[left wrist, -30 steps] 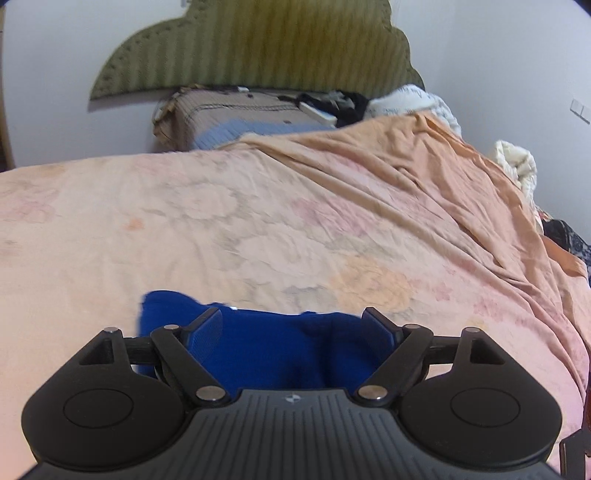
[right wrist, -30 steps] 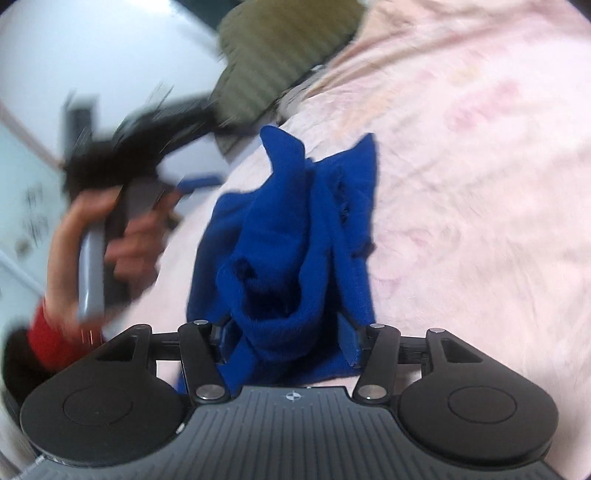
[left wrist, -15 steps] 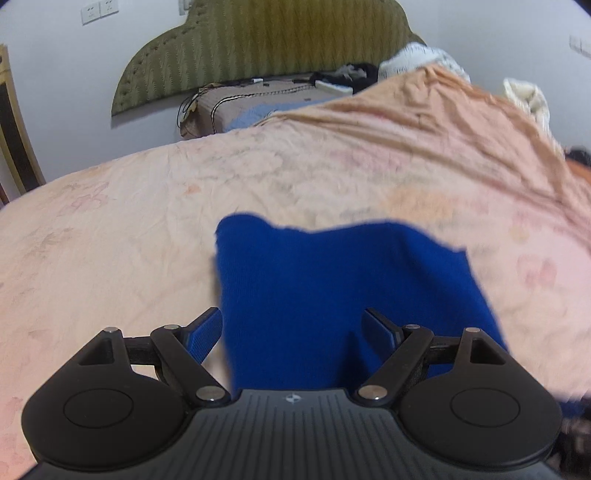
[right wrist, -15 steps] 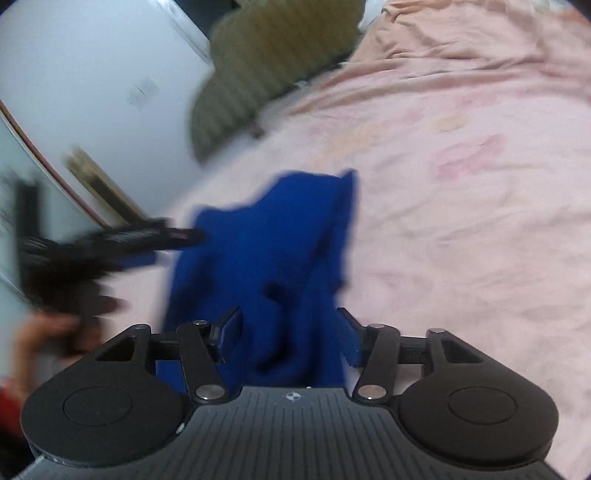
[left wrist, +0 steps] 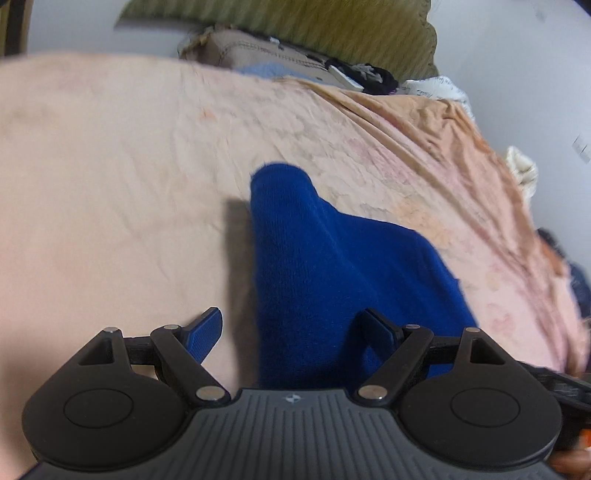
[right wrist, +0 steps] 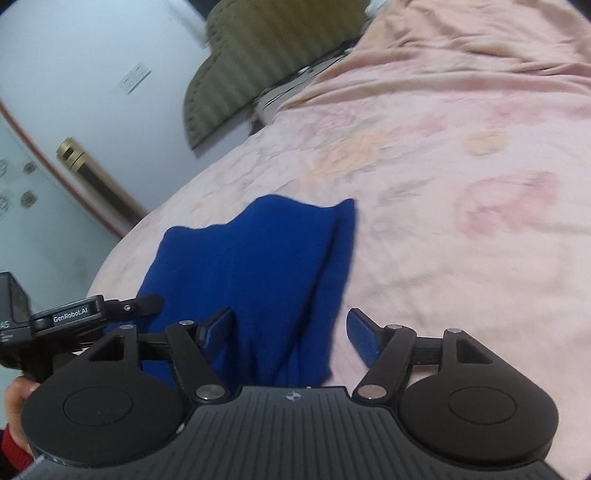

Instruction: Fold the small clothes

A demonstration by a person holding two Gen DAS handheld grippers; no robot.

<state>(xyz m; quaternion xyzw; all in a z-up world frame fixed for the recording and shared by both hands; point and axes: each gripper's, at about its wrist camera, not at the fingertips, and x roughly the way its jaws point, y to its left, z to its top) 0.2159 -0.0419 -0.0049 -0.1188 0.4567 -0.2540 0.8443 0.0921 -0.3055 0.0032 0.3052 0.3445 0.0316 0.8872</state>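
A small blue knitted garment (left wrist: 332, 273) lies spread on the pink floral bedsheet (left wrist: 110, 184), one narrow part sticking out toward the headboard. It also shows in the right wrist view (right wrist: 258, 266). My left gripper (left wrist: 293, 332) is open, with the near edge of the garment between its fingers, not pinched. My right gripper (right wrist: 291, 332) is open over the garment's near edge. The left gripper's body (right wrist: 74, 314) shows at the left of the right wrist view.
An olive padded headboard (left wrist: 295, 26) and a pile of bedding and dark clothes (left wrist: 362, 74) stand at the far end of the bed. An orange blanket (left wrist: 461, 140) rises on the right. A white wall with a socket (right wrist: 133, 77) lies left.
The right gripper has let go of the bunched garment and opened. The garment has dropped and now lies flatter on the sheet. Both grippers have shifted back over its near edge.
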